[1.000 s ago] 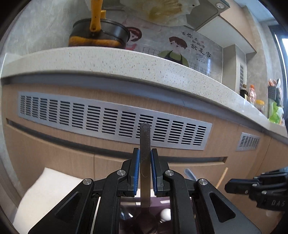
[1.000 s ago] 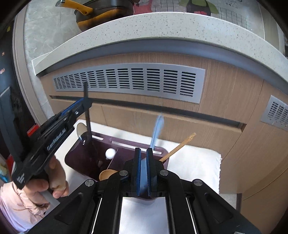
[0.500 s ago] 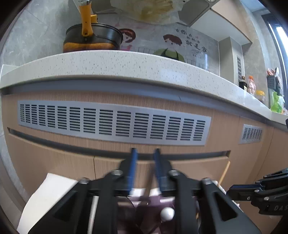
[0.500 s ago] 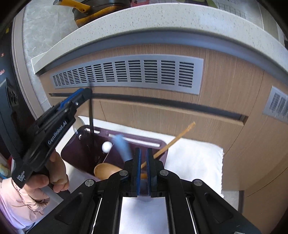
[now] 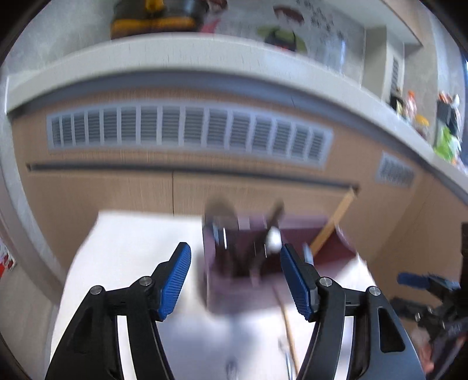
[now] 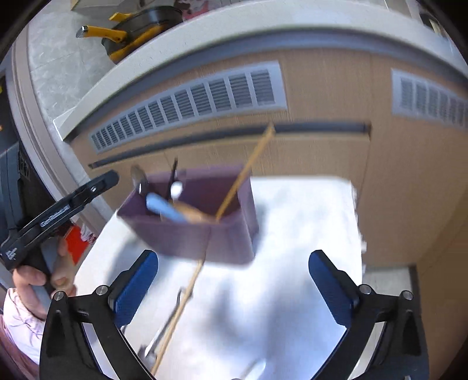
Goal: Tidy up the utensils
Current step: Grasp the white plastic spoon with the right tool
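A purple utensil holder (image 6: 204, 236) stands on a white cloth (image 6: 292, 263); it also shows blurred in the left wrist view (image 5: 234, 286). In it are a blue-handled utensil (image 6: 163, 207), a wooden spoon (image 6: 193, 213) with a long stick handle (image 6: 248, 169), a white-tipped utensil (image 6: 177, 188) and a dark metal one (image 6: 172, 178). My left gripper (image 5: 235, 280) is open and empty, just in front of the holder. My right gripper (image 6: 234, 289) is open and empty, above the cloth. A thin wooden stick (image 6: 181, 309) and a metal utensil (image 6: 158, 342) lie on the cloth.
Wooden cabinet fronts with grey vent grilles (image 6: 190, 99) rise behind the cloth under a white speckled counter (image 5: 204, 55). A black and yellow pan (image 6: 140, 26) sits on the counter. Bottles (image 5: 409, 105) stand far right. The left gripper shows at the left of the right wrist view (image 6: 58, 213).
Both grippers have opened wide and pulled back from the holder. The metal utensil left my left gripper and the blue-handled one left my right; both now stand in the holder.
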Demonstrator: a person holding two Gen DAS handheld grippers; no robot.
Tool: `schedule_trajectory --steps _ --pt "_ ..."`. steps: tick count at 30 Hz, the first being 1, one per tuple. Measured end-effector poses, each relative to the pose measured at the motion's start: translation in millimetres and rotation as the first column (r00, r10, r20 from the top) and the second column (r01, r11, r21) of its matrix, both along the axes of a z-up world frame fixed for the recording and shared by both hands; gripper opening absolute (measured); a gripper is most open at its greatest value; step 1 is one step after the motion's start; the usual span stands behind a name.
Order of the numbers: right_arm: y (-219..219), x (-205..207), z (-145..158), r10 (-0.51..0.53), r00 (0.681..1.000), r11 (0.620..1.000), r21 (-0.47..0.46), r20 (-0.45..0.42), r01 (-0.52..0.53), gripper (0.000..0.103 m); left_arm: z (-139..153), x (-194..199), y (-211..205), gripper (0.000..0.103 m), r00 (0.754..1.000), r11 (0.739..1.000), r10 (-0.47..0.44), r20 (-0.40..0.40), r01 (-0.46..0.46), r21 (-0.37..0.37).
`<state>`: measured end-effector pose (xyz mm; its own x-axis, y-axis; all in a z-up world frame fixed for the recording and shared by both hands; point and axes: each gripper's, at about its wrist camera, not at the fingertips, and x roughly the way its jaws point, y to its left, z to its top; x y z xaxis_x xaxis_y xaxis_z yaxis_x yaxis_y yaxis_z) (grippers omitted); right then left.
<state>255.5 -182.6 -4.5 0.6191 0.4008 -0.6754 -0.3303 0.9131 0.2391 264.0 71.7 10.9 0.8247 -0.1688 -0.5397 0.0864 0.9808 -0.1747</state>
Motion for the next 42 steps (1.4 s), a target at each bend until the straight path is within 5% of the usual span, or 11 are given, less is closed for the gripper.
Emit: schedule_trajectory --steps 7,13,25,31,33,36,39,42 --pt "2 -52 -38 -0.068 0.997 0.979 -0.194 -0.045 0.058 0.103 -49 -52 -10 0.064 0.978 0.993 -0.083 -0.189 0.097 0.065" --pt "6 -83 -65 -0.031 0.988 0.997 -0.068 -0.151 0.021 0.103 -70 -75 -11 0.064 0.957 0.991 -0.095 -0.274 0.117 0.064" --pt "-5 -81 -86 -0.179 0.944 0.978 0.057 -0.276 0.202 0.103 -73 -78 0 0.068 0.945 0.994 -0.074 -0.318 0.095 0.051" --pt "13 -81 -84 -0.167 0.958 0.986 -0.066 -0.234 0.155 0.101 -77 -74 -4 0.068 0.938 0.993 -0.083 -0.337 0.108 0.057" --pt "22 -84 -85 -0.185 0.966 0.973 -0.171 -0.182 0.154 0.083 -77 -74 -6 0.068 0.937 0.991 -0.089 -0.339 0.117 0.064" --pt "35 -87 -86 -0.191 0.976 0.925 -0.352 -0.105 0.143 0.043 -76 -75 -8 0.068 0.937 0.99 -0.095 -0.337 0.125 0.069" --pt "37 -85 -83 -0.149 0.98 0.938 -0.333 -0.131 0.098 0.015 -76 -73 -11 0.068 0.934 0.988 -0.104 -0.341 0.135 0.069" --pt "37 -84 -81 -0.125 0.984 0.935 -0.348 -0.129 0.073 0.008 -73 -70 -17 0.068 0.927 0.985 -0.132 -0.351 0.163 0.061"
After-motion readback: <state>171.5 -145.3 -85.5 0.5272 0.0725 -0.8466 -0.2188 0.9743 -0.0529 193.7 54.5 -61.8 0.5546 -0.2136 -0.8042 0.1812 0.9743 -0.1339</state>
